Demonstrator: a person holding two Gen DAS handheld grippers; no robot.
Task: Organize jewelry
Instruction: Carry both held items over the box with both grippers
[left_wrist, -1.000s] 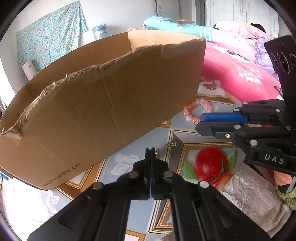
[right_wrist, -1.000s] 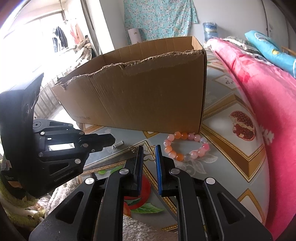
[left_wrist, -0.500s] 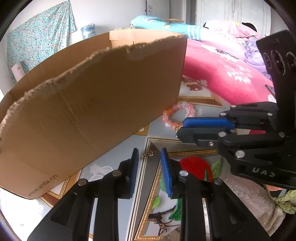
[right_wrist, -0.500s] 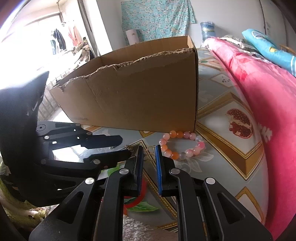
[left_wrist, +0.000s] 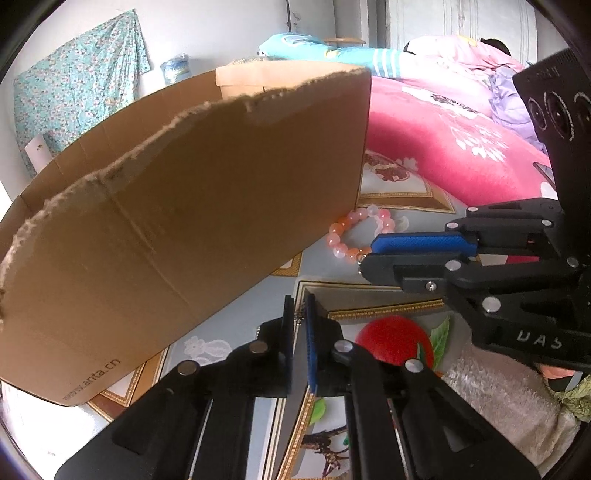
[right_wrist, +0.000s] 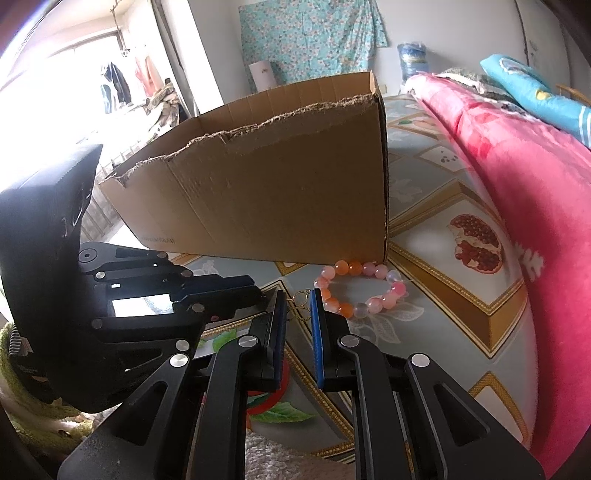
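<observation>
Pinching a small gold chain (left_wrist: 300, 315), the left claw (left_wrist: 300, 321) has just closed, bead bracelet (left_wrist: 360, 236) at one o'clock beside the cardboard box (left_wrist: 184, 221). From the right wrist, the right claw (right_wrist: 298, 306) stands narrowly parted around the chain's loops (right_wrist: 300, 301), not clearly gripping.

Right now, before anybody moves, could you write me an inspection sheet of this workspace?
Surface: patterned fruit-print cloth, lying flat.
Job's things: bead bracelet against the corner of the cardboard box; small gold trinket beside the bracelet.
Clutter: white fluffy towel near the bottom edge; pink quilt to the right.
Grippers: left claw has just been closing and seems to pinch the trinket at its tips; right claw is slightly open and holds nothing.
Cables: nothing seen.
Surroundings: floral cloth on the wall; clothes hanging by a bright window.
</observation>
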